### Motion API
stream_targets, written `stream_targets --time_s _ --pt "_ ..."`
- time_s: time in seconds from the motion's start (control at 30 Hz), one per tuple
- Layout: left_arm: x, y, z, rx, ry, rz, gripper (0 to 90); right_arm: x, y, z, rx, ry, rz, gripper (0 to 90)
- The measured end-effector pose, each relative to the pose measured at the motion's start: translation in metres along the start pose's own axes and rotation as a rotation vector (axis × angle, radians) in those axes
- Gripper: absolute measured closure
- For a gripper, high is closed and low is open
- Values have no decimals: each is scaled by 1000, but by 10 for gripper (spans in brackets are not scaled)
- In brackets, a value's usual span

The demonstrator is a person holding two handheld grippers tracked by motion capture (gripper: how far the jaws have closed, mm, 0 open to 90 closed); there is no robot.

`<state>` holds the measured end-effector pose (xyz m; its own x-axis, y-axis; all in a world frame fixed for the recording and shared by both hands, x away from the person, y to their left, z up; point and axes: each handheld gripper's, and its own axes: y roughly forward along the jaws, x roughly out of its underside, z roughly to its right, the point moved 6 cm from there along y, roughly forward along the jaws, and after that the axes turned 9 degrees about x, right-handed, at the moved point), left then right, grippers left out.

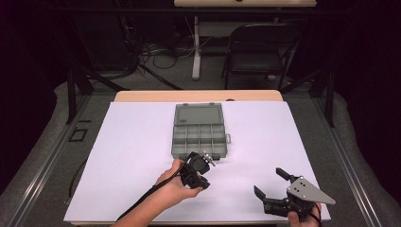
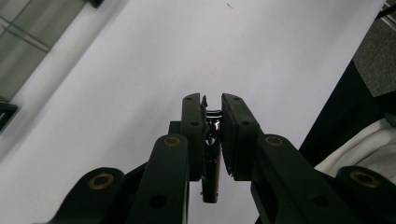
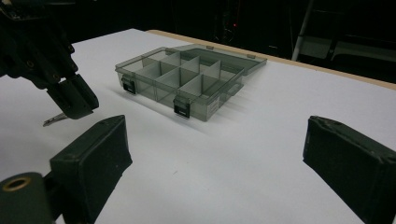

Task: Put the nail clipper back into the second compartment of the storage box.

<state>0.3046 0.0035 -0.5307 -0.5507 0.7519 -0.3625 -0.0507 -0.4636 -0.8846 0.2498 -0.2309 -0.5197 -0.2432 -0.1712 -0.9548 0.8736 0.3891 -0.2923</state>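
in the high view the left gripper [image 1: 204, 161] sits just in front of the near edge of the open grey organiser box [image 1: 198, 131], its jaws clenched on a small shiny metal clip [image 1: 208, 157] that pokes out past the tips toward the box; the left hand [image 1: 176, 187] wraps the gripper's body from behind and a cable trails back off the white table sheet [image 1: 127, 156]. the right gripper [image 1: 270, 183] rests well apart to the right of it, near the table's front edge, jaws spread wide with nothing between them, grey plate on top. in the left gripper view the two black jaws stand close together and the metal clip [image 2: 211, 154] is pinched edge-on between the pads, running from below the tips up to them, white sheet beyond. in the right gripper view its own pads stand far apart at either side; ahead and a little left lies the organiser box [image 3: 187, 79], lid laid back, compartments bare, and further left the left gripper [image 3: 70, 100] hangs just above the sheet with the clip's end [image 3: 55, 120] sticking out beneath it.
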Motion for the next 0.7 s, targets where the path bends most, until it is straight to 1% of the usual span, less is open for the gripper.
stream_targets --time_s 0.1,0.2,0.3,0.33,0.4,0.47,0.53,0.6,0.7 --pt "-1 -4 -2 -6 -3 12 799 0 0 0 1 -1 1 68" --pt "-1 -9 -4 0 -4 13 799 0 0 0 2 -1 0 68" --pt "-3 -16 -7 -10 -5 27 799 0 0 0 0 1 0 68" --pt "-3 -16 -7 -10 -5 27 799 0 0 0 0 1 0 68" --pt "-5 -24 -12 -22 -9 50 799 0 0 0 3 0 2 68" --pt "-6 -27 -14 -28 -12 58 799 0 0 0 2 -1 2 68" --pt "-9 -34 -18 -39 -13 87 799 0 0 0 2 0 2 68" --pt "-12 -41 -23 -40 -17 118 799 0 0 0 2 -1 -1 68" --pt "-14 -50 -31 -43 -30 152 799 0 0 0 1 1 0 68"
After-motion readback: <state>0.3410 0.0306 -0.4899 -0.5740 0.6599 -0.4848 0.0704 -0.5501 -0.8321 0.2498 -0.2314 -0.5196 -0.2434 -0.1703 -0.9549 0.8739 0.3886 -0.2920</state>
